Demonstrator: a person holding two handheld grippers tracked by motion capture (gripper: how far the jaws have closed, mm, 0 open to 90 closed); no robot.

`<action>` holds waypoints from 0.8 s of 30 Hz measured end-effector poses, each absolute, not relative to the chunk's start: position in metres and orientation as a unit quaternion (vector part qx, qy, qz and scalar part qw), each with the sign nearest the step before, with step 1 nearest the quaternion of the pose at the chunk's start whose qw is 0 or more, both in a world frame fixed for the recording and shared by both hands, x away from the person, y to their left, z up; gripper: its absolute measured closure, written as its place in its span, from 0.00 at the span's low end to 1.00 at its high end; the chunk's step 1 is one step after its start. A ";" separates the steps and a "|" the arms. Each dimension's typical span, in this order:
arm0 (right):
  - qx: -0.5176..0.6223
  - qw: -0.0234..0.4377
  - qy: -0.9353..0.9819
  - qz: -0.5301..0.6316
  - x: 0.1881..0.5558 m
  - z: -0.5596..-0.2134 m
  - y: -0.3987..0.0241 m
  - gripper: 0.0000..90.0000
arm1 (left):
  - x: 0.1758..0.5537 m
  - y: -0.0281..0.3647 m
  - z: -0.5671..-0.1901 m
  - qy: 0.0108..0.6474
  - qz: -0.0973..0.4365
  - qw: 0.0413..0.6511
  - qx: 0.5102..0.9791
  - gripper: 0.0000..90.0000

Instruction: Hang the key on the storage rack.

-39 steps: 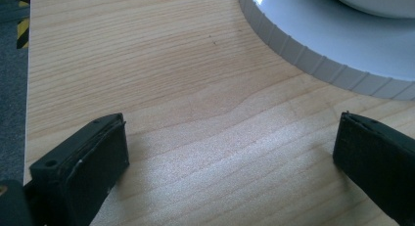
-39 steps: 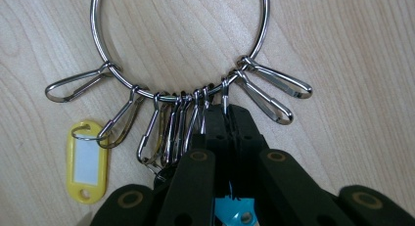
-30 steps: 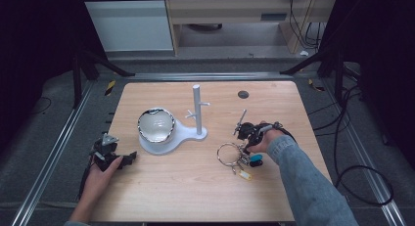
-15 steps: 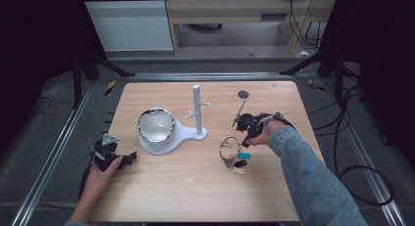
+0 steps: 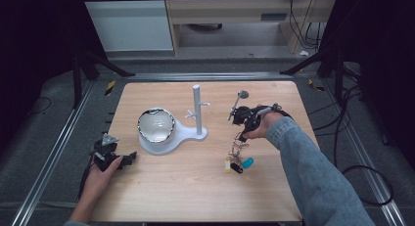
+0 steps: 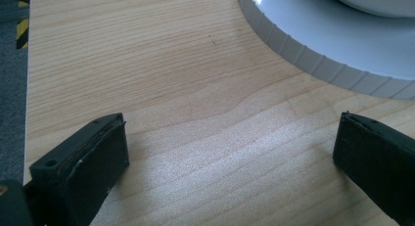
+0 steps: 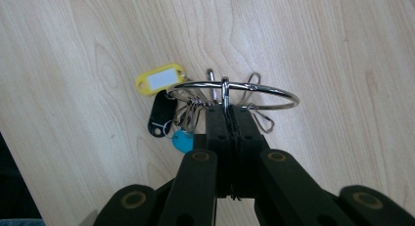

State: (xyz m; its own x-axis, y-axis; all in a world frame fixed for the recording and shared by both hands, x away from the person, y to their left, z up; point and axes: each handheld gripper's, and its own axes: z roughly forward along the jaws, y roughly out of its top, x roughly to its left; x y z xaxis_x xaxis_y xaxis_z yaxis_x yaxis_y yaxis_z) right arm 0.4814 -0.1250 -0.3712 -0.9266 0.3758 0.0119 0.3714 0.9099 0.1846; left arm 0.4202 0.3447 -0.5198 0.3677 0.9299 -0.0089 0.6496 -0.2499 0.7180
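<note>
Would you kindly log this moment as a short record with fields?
Held item: key ring with yellow, black and blue tags
Right gripper: shut on the key ring, tags hanging down to the table
Left gripper: open, holding nothing, low over the wood
Nearby: white stand with pegs on a white base, bowl on it

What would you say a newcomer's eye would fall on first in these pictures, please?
Most likely the right gripper, right of the table's middle, with its jaws shut on a large metal key ring from which yellow, black and blue tags dangle toward the wooden table. Next comes the white stand at the centre, its round base carrying a shiny bowl. The left gripper rests open at the table's left edge.
</note>
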 end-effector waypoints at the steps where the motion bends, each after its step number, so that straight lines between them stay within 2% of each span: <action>1: 0.188 0.011 0.978 0.093 0.482 -0.370 -0.125 0.98 | 0.420 0.345 -0.520 0.519 0.216 0.325 0.761 0.00; 24: 0.177 0.021 0.979 0.094 0.482 -0.334 -0.124 0.98 | 0.420 0.345 -0.520 0.518 0.216 0.324 0.761 0.00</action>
State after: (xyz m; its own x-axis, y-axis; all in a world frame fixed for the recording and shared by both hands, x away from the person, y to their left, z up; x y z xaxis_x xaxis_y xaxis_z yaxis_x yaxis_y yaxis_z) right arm 0.4817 -0.1243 -0.3335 -0.9362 0.3515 -0.0081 0.3436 0.9194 0.1914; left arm 0.4203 0.3448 -0.5198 0.3690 0.9294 -0.0073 0.6490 -0.2520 0.7178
